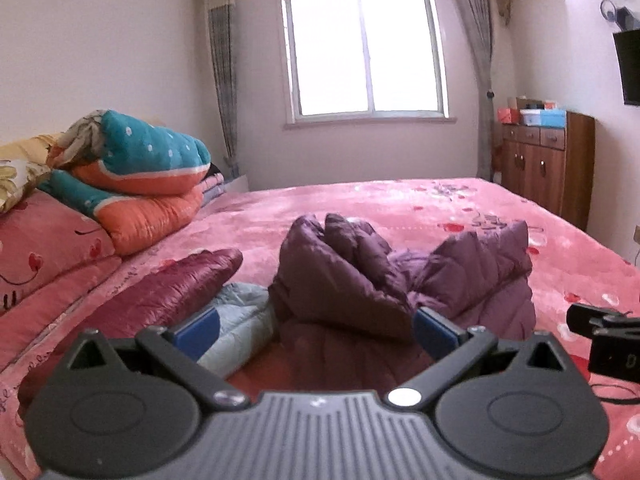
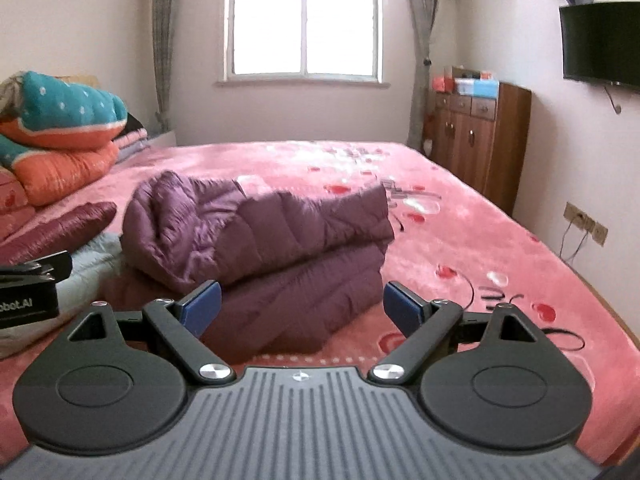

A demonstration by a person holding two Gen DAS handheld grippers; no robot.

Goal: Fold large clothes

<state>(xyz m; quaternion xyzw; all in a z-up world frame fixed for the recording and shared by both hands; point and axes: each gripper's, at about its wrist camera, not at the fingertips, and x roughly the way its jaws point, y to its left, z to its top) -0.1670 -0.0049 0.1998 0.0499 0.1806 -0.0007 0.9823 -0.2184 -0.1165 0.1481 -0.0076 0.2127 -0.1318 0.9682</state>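
Two layers of puffy purple down jacket sit piled on the pink floral bedspread, and you should expect them to behave like a quilt: light for their bulk, soft, springy with trapped air, and slick on the shell. My judgement is that a pinch on a fat quilted panel will slide off, so take hold at a thin edge, such as the hem or the outer rim of the upper flap, where the fabric compresses flat.

Your right gripper has its jaws spread wide and holds nothing. The jacket's lower layer lies straight ahead of the gap, with its near edge running just past the left blue pad; whether it touches that pad you cannot tell from this view. The upper flap rises beyond the fingertips.

Your left gripper is likewise spread and empty. In its view the jacket bunches up directly in front, rumpled into peaks, and seems to dip into the space between the jaws. A pale blue garment lies just beside the jacket behind the left pad, with a maroon quilted garment beyond it, so keep your pinch clear of those.
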